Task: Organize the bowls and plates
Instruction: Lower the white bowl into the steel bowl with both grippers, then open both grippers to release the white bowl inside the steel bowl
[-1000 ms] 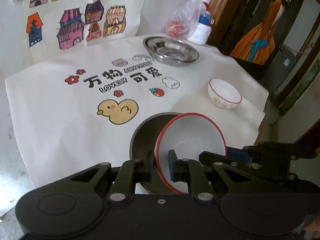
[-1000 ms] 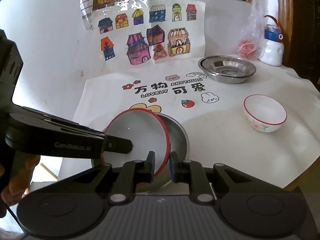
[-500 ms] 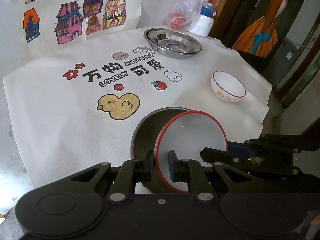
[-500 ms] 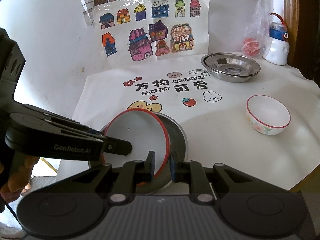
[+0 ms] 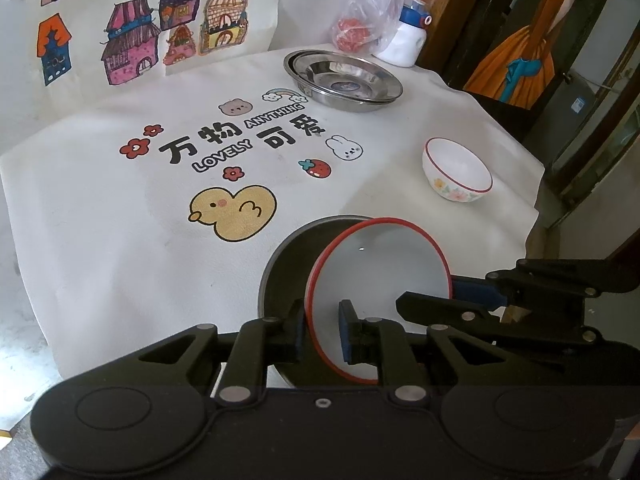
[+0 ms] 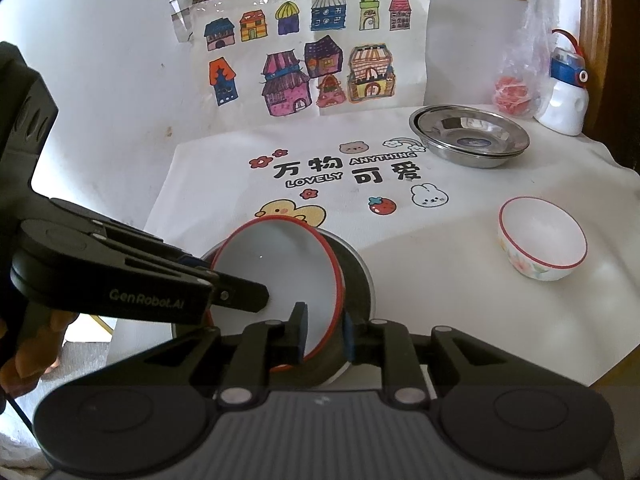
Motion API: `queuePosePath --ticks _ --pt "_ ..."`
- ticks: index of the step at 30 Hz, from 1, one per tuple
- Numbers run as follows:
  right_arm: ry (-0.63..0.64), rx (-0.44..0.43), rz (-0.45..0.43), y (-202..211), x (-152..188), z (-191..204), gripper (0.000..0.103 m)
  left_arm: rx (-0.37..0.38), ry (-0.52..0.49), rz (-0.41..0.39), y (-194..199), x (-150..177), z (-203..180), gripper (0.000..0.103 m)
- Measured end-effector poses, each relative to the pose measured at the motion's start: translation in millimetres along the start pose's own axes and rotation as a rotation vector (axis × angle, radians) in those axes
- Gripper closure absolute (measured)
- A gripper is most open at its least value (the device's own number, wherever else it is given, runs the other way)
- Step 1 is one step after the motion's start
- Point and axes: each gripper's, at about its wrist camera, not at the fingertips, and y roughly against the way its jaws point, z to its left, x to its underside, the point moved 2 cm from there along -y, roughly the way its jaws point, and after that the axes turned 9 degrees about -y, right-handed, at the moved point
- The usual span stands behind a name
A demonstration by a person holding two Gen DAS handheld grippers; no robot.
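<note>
White printed tablecloth over the table, with coloured house drawings taped to the wall behind. Near the front edge, printed on the cloth, a yellow duck; everything below placed from it.

Just in front of the duck and a little to its right: a dark grey plate flat on the cloth. Inside it, standing steeply tilted, a red-rimmed white bowl, hollow side facing right in the left wrist view, lower edge down in the plate.

Left gripper: straddling the bowl's near rim, one finger outside the wall, the blue pad inside. Partly spread, with a sliver of white showing between pad and wall; cannot tell whether actually clamped.

Right gripper: straddling the opposite side of the same rim, one finger inside, the other behind the wall. Likewise cannot tell whether pressing or merely around it.

Well to the right of the duck, apart from the plate: a small floral bowl, upright, red line at the lip.

Far beyond the duck, toward the back right: stacked steel plates. Behind those, a clear plastic bag with something red in it, touching a white bottle with a blue cap.
</note>
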Motion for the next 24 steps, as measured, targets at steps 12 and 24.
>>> queuePosePath --ticks 12,24 --pt "0.008 -0.018 0.014 -3 -2 -3 0.080 0.006 0.016 -0.001 1 -1 2 0.084" --pt "0.017 -0.037 0.011 1 -4 -2 0.067 0.010 0.038 -0.030 12 -6 8 0.069"
